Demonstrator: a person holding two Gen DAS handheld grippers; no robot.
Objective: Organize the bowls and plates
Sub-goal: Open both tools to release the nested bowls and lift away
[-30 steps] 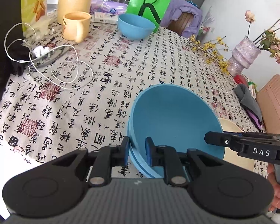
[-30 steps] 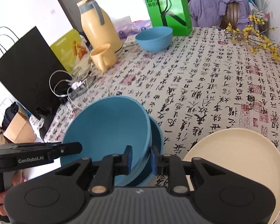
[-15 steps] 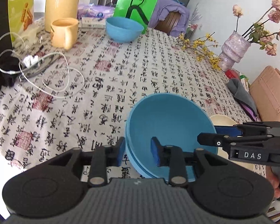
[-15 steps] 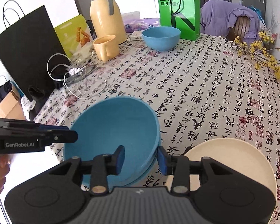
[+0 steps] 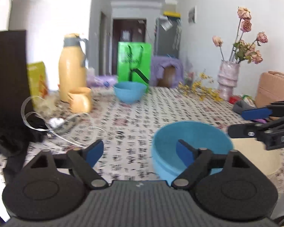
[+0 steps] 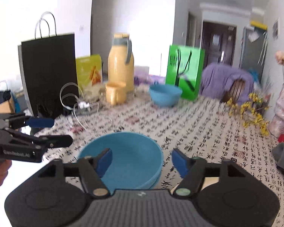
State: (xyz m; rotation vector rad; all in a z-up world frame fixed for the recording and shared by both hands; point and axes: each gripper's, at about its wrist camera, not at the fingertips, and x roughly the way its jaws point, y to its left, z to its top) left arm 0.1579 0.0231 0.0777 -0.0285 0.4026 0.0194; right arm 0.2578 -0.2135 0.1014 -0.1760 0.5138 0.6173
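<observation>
Two nested blue bowls (image 5: 191, 141) (image 6: 134, 151) sit on the script-print tablecloth, beside a cream plate (image 5: 255, 157) that shows only as a sliver (image 6: 211, 180) in the right wrist view. My left gripper (image 5: 140, 152) (image 6: 56, 132) is opening; the stack's left rim lies between its pads, untouched. My right gripper (image 6: 142, 160) (image 5: 238, 122) is opening too, straddling the stack's right rim without pressing it. A third blue bowl (image 5: 129, 91) (image 6: 165, 95) stands alone at the far end.
At the far left stand a yellow thermos (image 6: 121, 68), a yellow mug (image 6: 115, 92), a black bag (image 6: 49, 71) and a white cable (image 5: 66, 124). A green bag (image 6: 184, 71) is behind the far bowl. A flower vase (image 5: 228, 81) and grey cloth (image 6: 283, 155) are on the right.
Both grippers let go of the blue bowl's rim, opened wide and drew back from it, tilting up toward level. The nested bowls stay on the table.
</observation>
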